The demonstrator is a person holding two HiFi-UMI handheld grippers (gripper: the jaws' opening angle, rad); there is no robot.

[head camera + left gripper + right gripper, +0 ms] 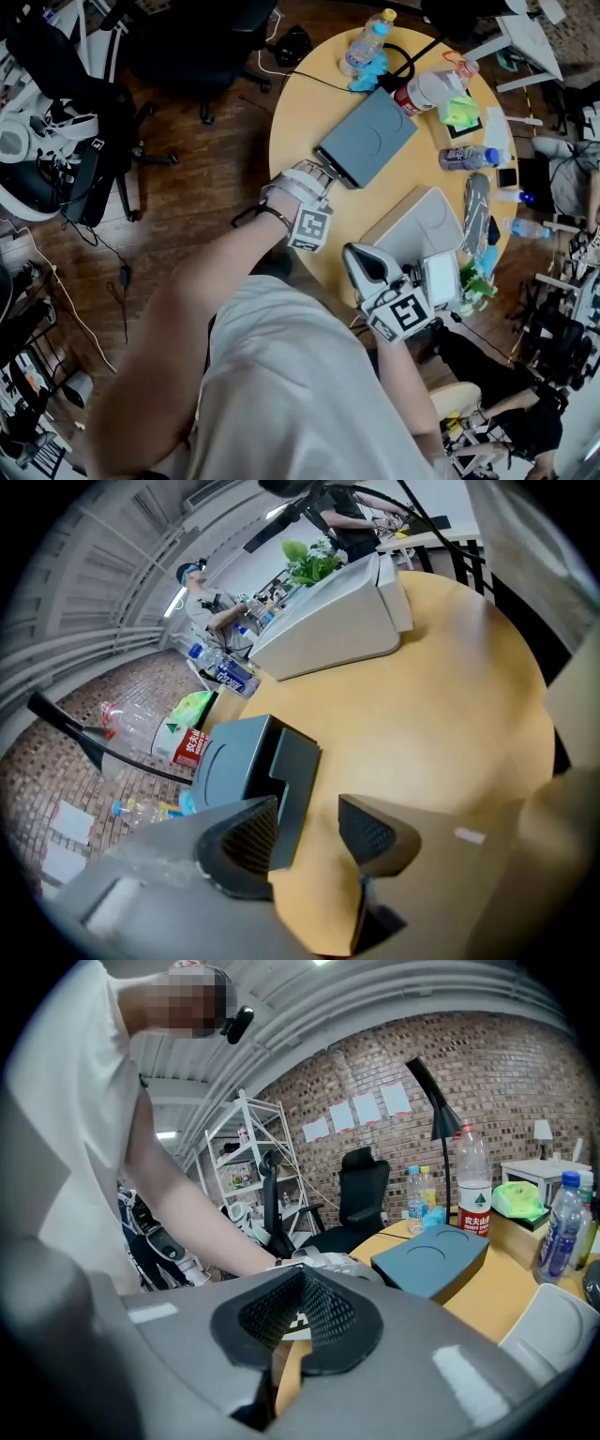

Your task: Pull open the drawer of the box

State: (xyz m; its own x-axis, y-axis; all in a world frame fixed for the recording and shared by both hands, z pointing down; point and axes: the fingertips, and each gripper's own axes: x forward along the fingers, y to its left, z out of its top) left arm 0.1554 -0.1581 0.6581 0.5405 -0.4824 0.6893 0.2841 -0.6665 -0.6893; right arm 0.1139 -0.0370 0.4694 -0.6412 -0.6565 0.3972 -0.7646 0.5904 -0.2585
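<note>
Looking along its own jaws, the left gripper view shows the left gripper (309, 829) with jaws wide apart and gripping nothing. The drawer (294, 785) front sits slightly out from the grey box (230, 757), just beyond the left pad. Bare table (441, 686) lies open at right. The head view places the box (367, 136) at upper centre, with the drawer end near the table rim and wooden floor (206, 178) at left. The right gripper (300, 1283) has its 2 jaws closed together and empty. Its view shows a brick wall (469, 1063) and an office chair (364, 1190).
</note>
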